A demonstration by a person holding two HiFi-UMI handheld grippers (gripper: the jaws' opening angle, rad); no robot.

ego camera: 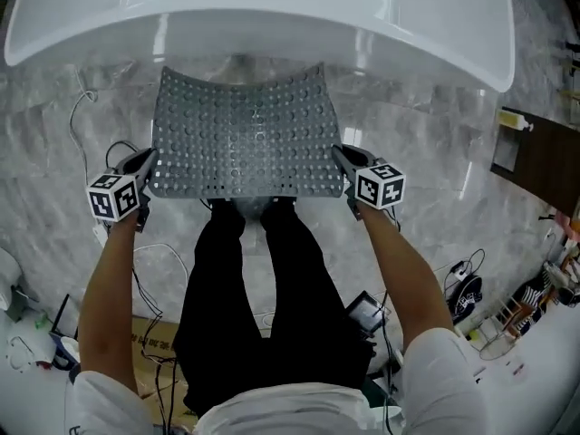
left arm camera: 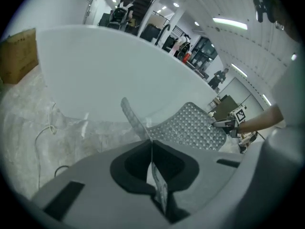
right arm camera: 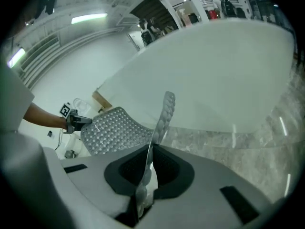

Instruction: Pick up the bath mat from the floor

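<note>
The white bathtub (ego camera: 272, 7) filled the whole top of the head view: glossy, smooth, with a big curved rim. Below it ran the floor (ego camera: 453, 234), polished grey marble-look slabs with pale veins.

The bath mat (ego camera: 246, 134) sat in the upper middle of the frame, lifted clear of the floor and stretched out between the two tools, right in front of the tub. It was a grey, slightly see-through rubbery sheet, roughly rectangular, covered in rows of little round bumps and holes, with its far edge bowed.

Under it, the person's black trousers (ego camera: 263, 306) ran down the centre of the frame.

The left gripper (ego camera: 145, 166) had its jaws squeezed fully together on the mat's left edge. In its own view the thin sheet was pinched on edge between the dark pads. It was the same deal with the right gripper (ego camera: 343, 159): clamped tight on the mat's right edge, with the bumpy strip sticking up out of the closed jaws.

Each tool carried a white cube with black square markers.
</note>
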